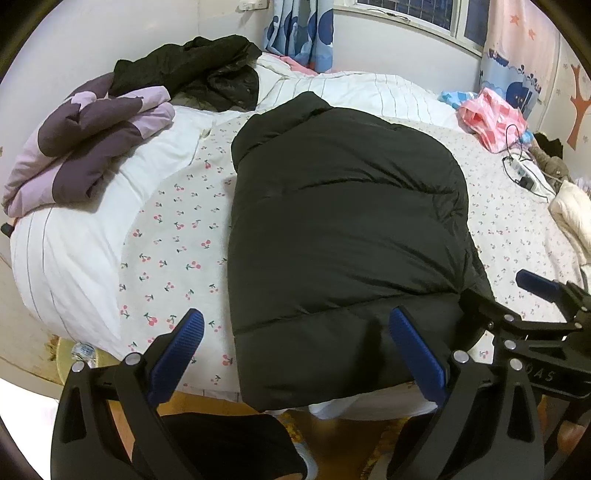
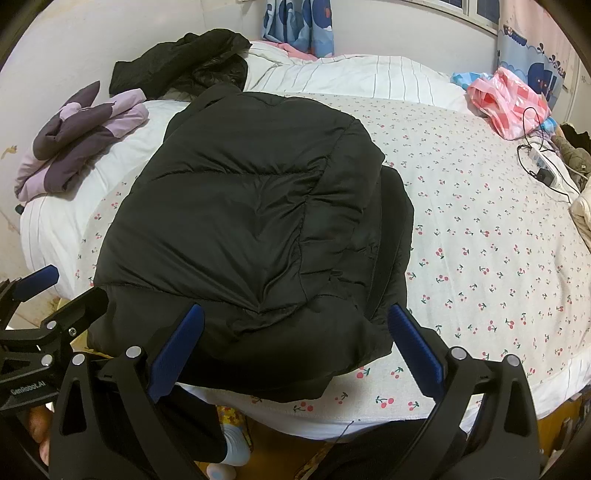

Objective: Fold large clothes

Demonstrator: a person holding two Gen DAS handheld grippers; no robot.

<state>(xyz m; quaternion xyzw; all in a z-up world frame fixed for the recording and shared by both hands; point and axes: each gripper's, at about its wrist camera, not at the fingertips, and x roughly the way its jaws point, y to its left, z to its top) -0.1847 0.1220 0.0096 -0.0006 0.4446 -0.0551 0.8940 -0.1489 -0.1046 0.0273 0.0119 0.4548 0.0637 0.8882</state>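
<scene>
Materials and finish, bed scene.

Jacket (image 2: pixel 236 206): black quilted cloth, slight sheen, puffy, stitched seams. Sheet (image 2: pixel 480 236): matt woven cloth, cherry print. Duvet (image 1: pixel 74 236): white cloth, thin stripes. Bag (image 2: pixel 506 99): thin glossy pink plastic. Left gripper (image 1: pixel 295 343): matt black plastic, ribbed blue pads (image 1: pixel 413 347), metal rivets. Floor (image 1: pixel 207 402): smooth wood.

One black puffer jacket (image 2: pixel 236 206) is spread on one bed (image 2: pixel 480 236). One purple garment (image 1: pixel 85 147) and one more black garment (image 1: pixel 192 70) are piled at the far left. One pink bag (image 2: pixel 506 96), one power strip (image 2: pixel 543 164) and two curtains (image 1: pixel 299 33) are seen. Two grippers are counted, left (image 1: pixel 295 328) and right (image 2: pixel 295 325), each spread wide.
</scene>
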